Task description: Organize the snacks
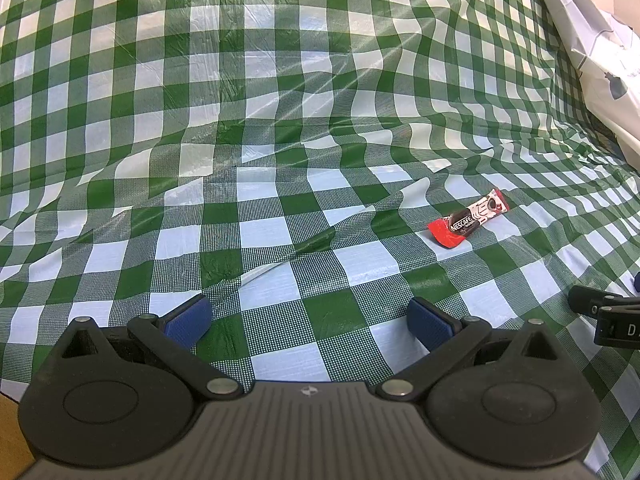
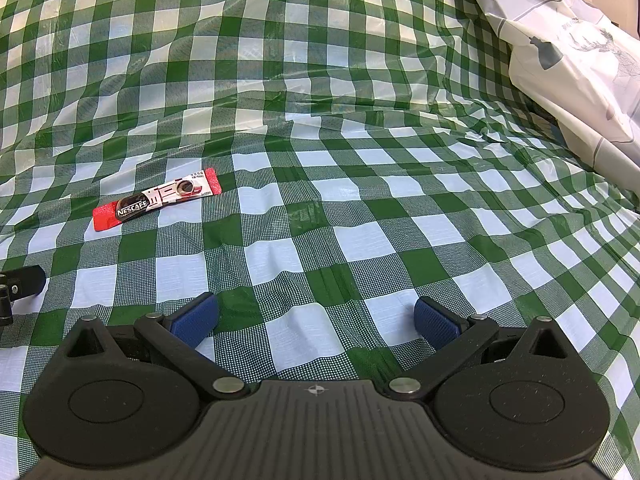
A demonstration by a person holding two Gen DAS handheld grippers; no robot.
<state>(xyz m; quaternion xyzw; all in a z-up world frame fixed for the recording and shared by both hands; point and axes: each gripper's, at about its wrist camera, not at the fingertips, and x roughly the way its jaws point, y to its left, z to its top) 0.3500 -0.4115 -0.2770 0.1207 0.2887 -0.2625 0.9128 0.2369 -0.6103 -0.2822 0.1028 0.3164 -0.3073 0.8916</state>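
Note:
A red, black and white Nescafe stick packet [image 1: 469, 222] lies flat on the green-and-white checked tablecloth [image 1: 280, 120]. In the left wrist view it is ahead and to the right of my left gripper [image 1: 308, 322], which stands open with nothing between its blue pads. In the right wrist view the same packet [image 2: 157, 203] lies ahead and to the left of my right gripper [image 2: 318, 320], also open and empty. Both grippers hover low over the cloth, well short of the packet.
A white plastic bag [image 2: 572, 68] with grey print rests at the far right, also the bag [image 1: 600, 52] in the left view. The cloth is wrinkled, with raised folds. The other gripper's black body [image 1: 608, 316] shows at the right edge.

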